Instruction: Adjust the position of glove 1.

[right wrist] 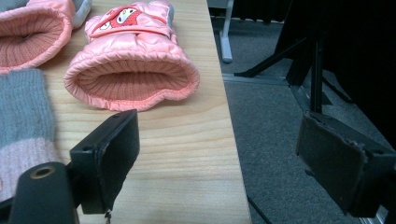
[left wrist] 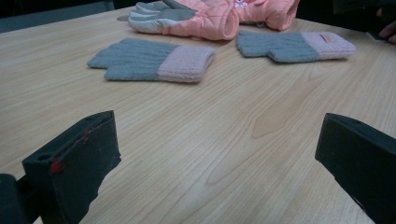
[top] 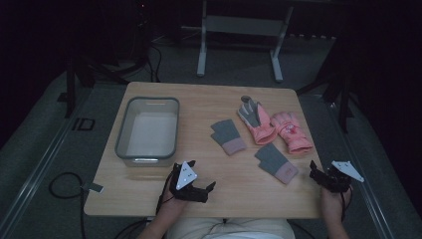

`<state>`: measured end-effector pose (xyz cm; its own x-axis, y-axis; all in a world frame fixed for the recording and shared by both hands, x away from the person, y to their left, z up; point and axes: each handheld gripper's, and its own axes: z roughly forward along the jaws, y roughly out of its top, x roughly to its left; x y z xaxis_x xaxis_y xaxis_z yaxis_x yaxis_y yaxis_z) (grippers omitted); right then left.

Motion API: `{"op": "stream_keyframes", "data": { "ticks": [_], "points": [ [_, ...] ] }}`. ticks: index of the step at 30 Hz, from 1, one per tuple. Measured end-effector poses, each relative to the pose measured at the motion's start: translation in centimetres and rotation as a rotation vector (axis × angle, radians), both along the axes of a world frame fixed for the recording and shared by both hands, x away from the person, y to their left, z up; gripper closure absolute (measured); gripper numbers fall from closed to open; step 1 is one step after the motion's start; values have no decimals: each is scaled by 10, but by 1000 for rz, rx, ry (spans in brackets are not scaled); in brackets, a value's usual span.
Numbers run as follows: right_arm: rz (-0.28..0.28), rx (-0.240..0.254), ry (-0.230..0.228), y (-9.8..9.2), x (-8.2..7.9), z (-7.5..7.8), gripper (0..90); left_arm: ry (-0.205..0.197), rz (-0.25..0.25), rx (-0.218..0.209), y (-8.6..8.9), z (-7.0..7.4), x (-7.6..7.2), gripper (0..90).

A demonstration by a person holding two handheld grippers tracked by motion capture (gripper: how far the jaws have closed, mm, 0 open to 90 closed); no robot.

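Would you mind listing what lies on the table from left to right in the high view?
Grey bin → left gripper → first grey knit glove → pink glove with grey palm → second grey knit glove → pink glove with cartoon patch → right gripper.

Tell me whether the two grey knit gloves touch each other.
Apart. The high view shows bare table between the left grey glove and the right grey glove.
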<state>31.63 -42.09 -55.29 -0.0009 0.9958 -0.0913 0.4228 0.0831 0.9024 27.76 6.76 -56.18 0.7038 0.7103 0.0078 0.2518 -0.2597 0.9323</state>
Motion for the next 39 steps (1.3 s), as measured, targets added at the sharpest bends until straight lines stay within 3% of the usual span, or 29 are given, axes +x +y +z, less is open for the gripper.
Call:
{"op": "stream_keyframes", "data": {
  "ticks": [11, 19, 23, 29, 34, 39],
  "points": [
    [-14, -20, 1, 2, 0, 0, 135, -2, 18, -4, 0, 0, 0, 0],
    [-31, -75, 1, 6, 1, -1, 134, -7, 37, -12, 0, 0, 0, 0],
    [-30, -75, 8, 5, 1, -1, 134, -11, 34, -5, -1, 0, 0, 0],
    [-53, -19, 5, -2, 1, 0, 130, -18, 38, -17, 1, 0, -2, 0],
    [-41, -40, 33, 0, 4, 0, 129, -14, 37, -13, 1, 0, -1, 0],
    [-31, -24, 55, 2, 6, 5, 128, -13, 40, -20, 2, 0, -1, 0]
  ]
}}
